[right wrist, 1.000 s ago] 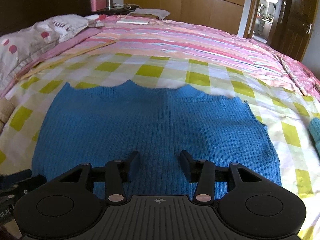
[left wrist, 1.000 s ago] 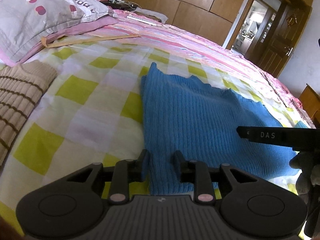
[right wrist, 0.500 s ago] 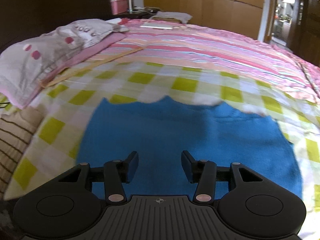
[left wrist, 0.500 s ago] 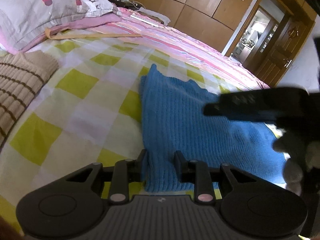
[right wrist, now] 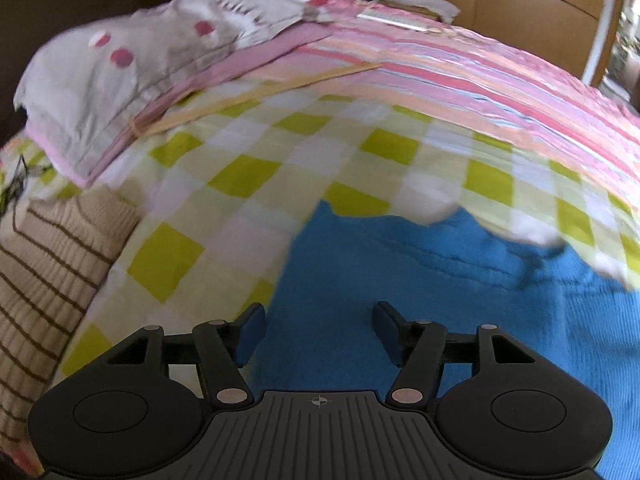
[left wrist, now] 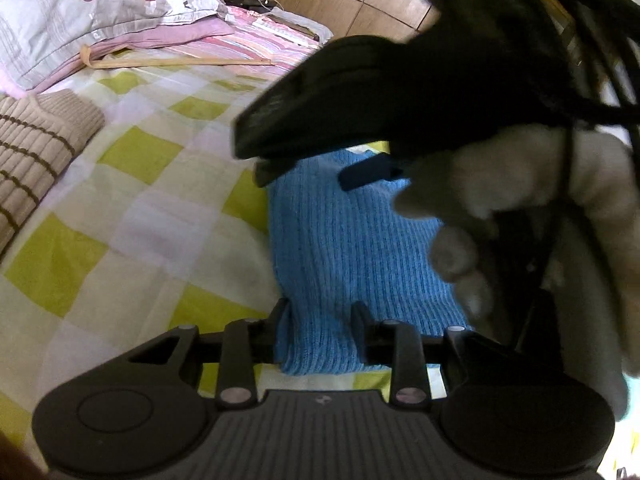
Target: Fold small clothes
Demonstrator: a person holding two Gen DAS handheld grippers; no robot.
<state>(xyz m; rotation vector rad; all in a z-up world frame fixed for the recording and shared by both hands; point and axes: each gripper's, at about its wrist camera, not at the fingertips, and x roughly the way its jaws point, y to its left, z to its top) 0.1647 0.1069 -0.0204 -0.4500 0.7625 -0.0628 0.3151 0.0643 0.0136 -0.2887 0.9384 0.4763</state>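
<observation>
A blue ribbed knit garment (left wrist: 352,248) lies flat on the yellow-checked bedsheet (left wrist: 132,208). My left gripper (left wrist: 320,320) is open with the garment's near left corner between its fingers. The right gripper's black body and the gloved hand holding it (left wrist: 520,184) cross close in front of the left wrist camera and hide the garment's right part. In the right wrist view the right gripper (right wrist: 318,332) is open above the blue garment (right wrist: 420,288), near its left edge, holding nothing.
A beige brown-striped knit (left wrist: 36,148) lies folded at the left, also in the right wrist view (right wrist: 52,272). A grey dotted pillow (left wrist: 80,16) on pink cloth and a wooden hanger (left wrist: 176,62) lie further back. Wooden wardrobes stand behind the pink striped cover (right wrist: 480,76).
The right gripper has swung left over the garment and now fills the left wrist view. The left gripper has stayed at the garment's near left corner.
</observation>
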